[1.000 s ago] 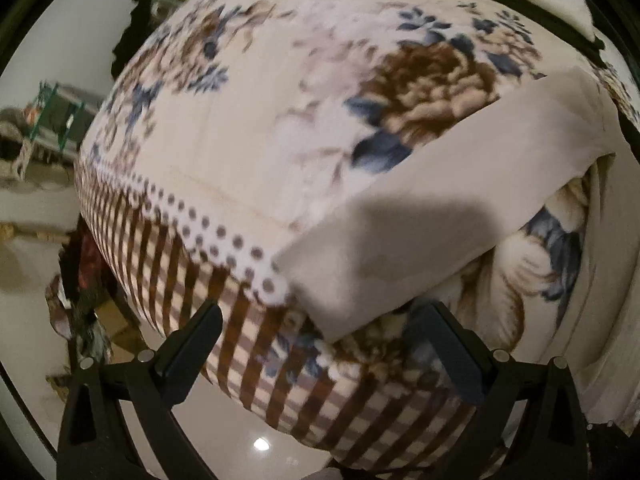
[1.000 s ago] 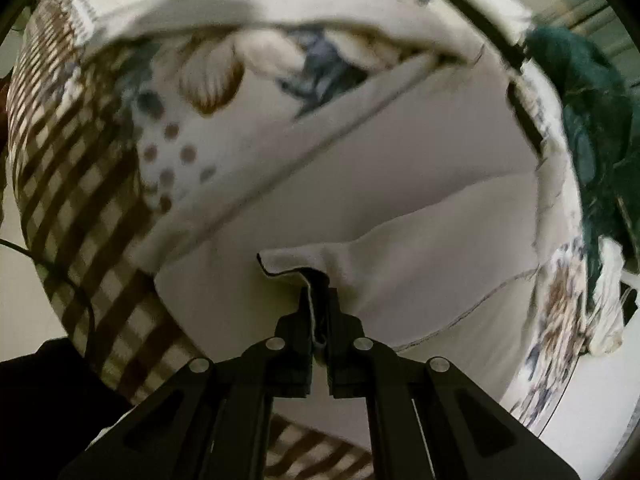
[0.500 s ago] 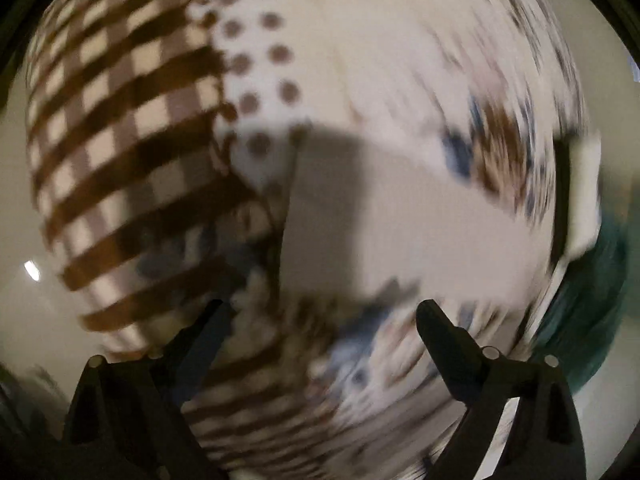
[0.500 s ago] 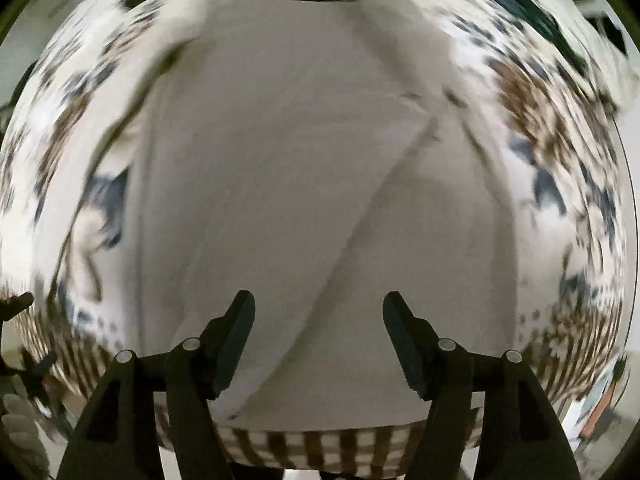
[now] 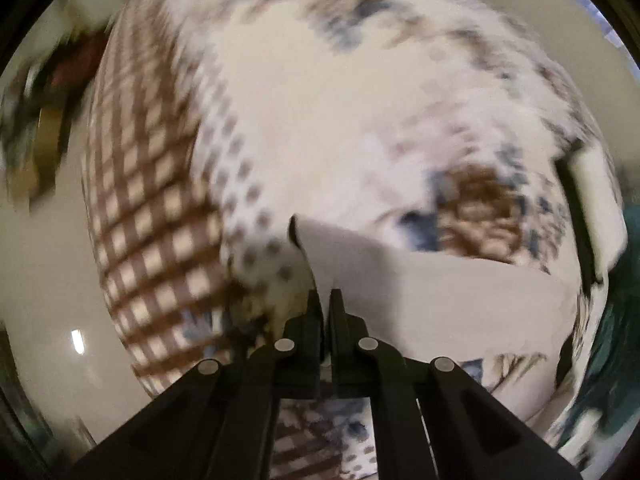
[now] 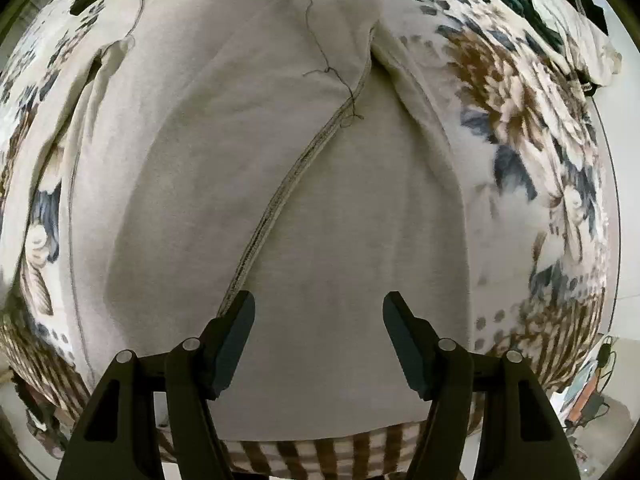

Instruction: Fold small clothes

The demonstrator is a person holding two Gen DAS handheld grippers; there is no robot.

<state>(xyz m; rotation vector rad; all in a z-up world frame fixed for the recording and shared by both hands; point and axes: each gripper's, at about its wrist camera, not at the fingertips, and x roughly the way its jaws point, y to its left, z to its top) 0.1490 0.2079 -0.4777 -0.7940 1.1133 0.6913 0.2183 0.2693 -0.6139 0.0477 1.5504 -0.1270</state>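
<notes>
Since a second ago you are swapping grips: your left gripper [image 5: 325, 300], then spread wide, is now clamping a corner of the beige garment [image 5: 440, 300], while your right gripper [image 6: 319, 320], then pinching it, is hanging released over the cloth. That garment is lying flat on the floral blanket [image 6: 528, 120], its seam [image 6: 280, 200] running away from your right gripper, so your left hand is the one placed to carry the fold across it.

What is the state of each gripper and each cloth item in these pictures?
left gripper: shut, fingers pinching a corner of the beige garment.
right gripper: open, holding nothing, above the garment.
beige garment: spread out, partly folded, dark-stitched seam running diagonally.
floral blanket: spread under the garment.
</notes>
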